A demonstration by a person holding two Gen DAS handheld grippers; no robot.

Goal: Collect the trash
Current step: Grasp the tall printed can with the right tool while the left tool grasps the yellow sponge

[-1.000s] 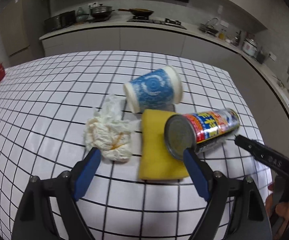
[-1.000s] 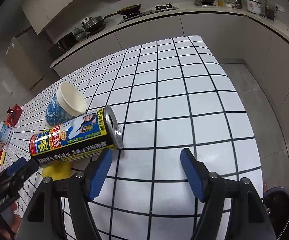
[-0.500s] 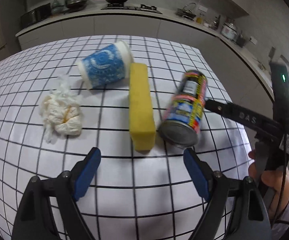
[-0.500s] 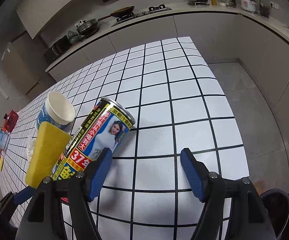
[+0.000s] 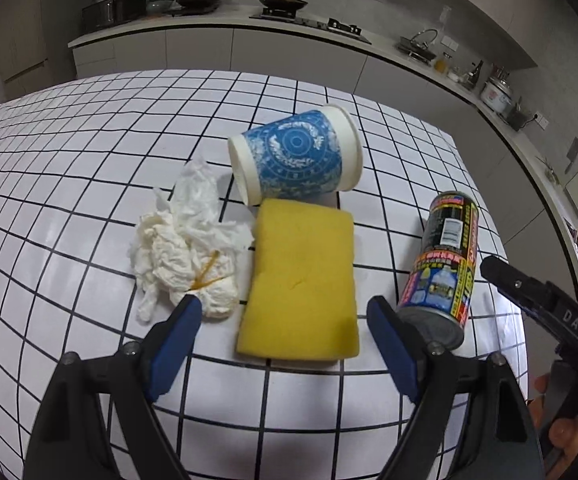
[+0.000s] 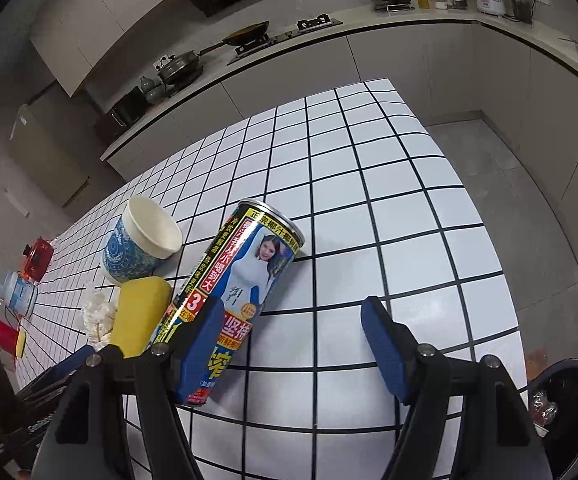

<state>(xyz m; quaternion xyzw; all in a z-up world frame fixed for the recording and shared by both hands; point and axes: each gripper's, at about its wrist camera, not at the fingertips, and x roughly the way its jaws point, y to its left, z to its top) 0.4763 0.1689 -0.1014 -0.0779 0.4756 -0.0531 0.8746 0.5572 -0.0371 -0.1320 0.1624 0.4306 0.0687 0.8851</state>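
Observation:
On the white tiled table (image 5: 89, 160) lie a crumpled tissue (image 5: 185, 256), a yellow sponge (image 5: 301, 284), a blue paper cup (image 5: 297, 160) on its side and a printed drink can (image 5: 445, 260) on its side. My left gripper (image 5: 283, 302) hangs open over the sponge's near end, one finger by the tissue, the other by the can. My right gripper (image 6: 291, 308) is open; the can (image 6: 249, 268) lies slantwise under its left finger, not pinched. The cup (image 6: 141, 248), sponge (image 6: 141, 316) and tissue (image 6: 97, 312) lie left of it.
A black bin (image 6: 561, 400) with some trash in it stands on the floor off the table's right edge. A red object (image 6: 37, 256) and a small jar (image 6: 19, 292) sit at the far left of the table. A kitchen counter (image 5: 289, 24) runs behind.
The can has swung from lying crosswise against the sponge to lying lengthwise, apart from it on the right. The left view swung right, then back. Both grippers stayed open.

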